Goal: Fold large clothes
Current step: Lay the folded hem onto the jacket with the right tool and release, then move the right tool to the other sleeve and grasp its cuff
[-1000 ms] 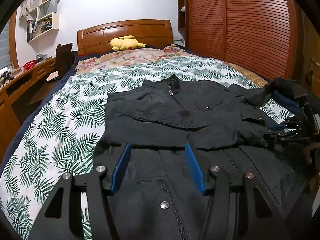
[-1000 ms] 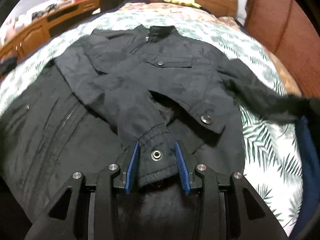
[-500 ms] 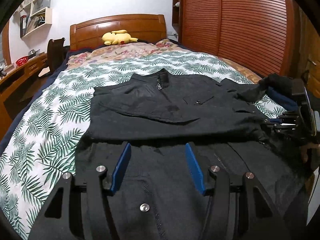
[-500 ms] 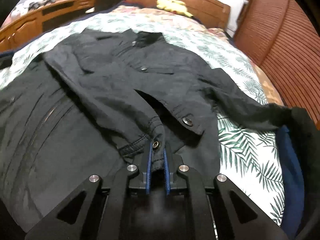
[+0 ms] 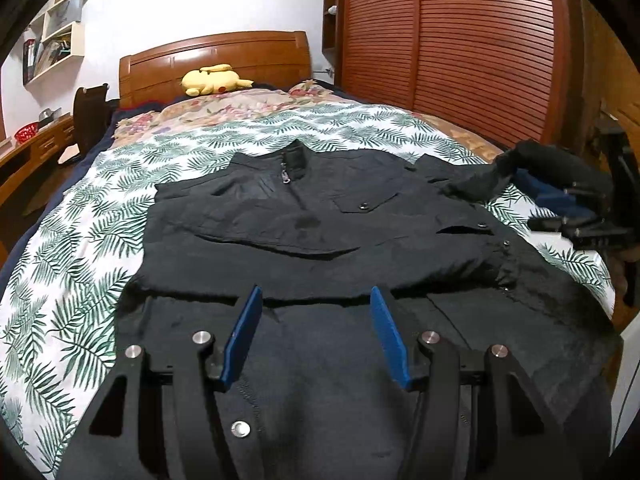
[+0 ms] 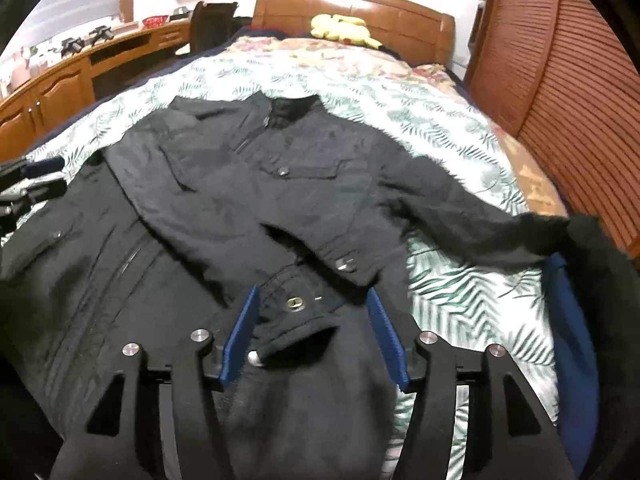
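Nearest in the right wrist view: right hand-held gripper (image 6: 314, 330), blue pads apart and jaws opening; the snap-buttoned cuff (image 6: 298, 312) of the jacket's sleeve lies between the pads, draped loose on the cloth below, neither pad pressing it. Reads as a release, with the sleeve laid diagonally across the chest so that it sits inside the body outline for folding. Left hand-held gripper (image 5: 316, 330), jaws spread with nothing between them, hangs over the lower dark garment (image 5: 320, 392), a second black piece with a zip and snap buttons, on which the jacket's hem partly rests. Likely poised here to take the hem or side edge for the next fold; that is a guess. Beyond: the black cotton jacket with stand collar and buttoned chest pocket (image 5: 312, 216) lies face up, zipped, collar toward the headboard, flat on the bed with the green palm-leaf print cover (image 5: 80, 264). Its other sleeve (image 6: 472, 216) is still stretched out sideways toward a heap of black and blue clothes (image 6: 576, 320) at the bed's edge, not yet folded in. Judgement: early in the fold, one sleeve in, one to go; cloth is limp and may slip off the diagonal once freed. Far end: flowered bedding, yellow plush toy (image 5: 214, 79) by the curved wooden headboard (image 5: 216, 54), louvred wooden wardrobe doors (image 5: 460, 48) alongside.
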`<state>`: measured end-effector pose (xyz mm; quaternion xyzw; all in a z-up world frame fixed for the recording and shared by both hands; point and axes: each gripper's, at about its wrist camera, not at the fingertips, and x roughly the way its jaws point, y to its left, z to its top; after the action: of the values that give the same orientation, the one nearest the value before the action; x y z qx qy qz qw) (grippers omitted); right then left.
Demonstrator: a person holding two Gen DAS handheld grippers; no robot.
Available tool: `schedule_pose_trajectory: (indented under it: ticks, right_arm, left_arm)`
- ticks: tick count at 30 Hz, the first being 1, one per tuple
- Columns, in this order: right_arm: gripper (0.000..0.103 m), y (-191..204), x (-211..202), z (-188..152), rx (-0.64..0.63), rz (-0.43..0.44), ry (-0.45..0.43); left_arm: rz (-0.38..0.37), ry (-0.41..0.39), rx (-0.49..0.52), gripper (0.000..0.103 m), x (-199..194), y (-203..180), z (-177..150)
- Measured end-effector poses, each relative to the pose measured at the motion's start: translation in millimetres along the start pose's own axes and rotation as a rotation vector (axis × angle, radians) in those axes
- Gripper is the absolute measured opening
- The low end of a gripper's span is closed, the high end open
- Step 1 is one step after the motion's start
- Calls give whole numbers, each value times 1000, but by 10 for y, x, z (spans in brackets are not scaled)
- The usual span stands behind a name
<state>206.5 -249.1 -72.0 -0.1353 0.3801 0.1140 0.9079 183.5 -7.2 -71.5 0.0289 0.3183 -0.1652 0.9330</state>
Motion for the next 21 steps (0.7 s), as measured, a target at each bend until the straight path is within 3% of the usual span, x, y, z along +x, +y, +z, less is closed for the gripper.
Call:
schedule_pose_trajectory:
  ticks: [5,13,21]
  right_arm:
    - [67,-343,-165,126,24,-34,-15]
    - [69,-1119,-402,525,95,-129,-56]
    - [69,-1905,-185,804,154,-216,-15]
  left_arm:
    - [-38,-16,-14,56,14,-57,54]
    - [-40,-26,-26,58,77,-85,111]
    - [-45,-36,-11,59,57,-146,131]
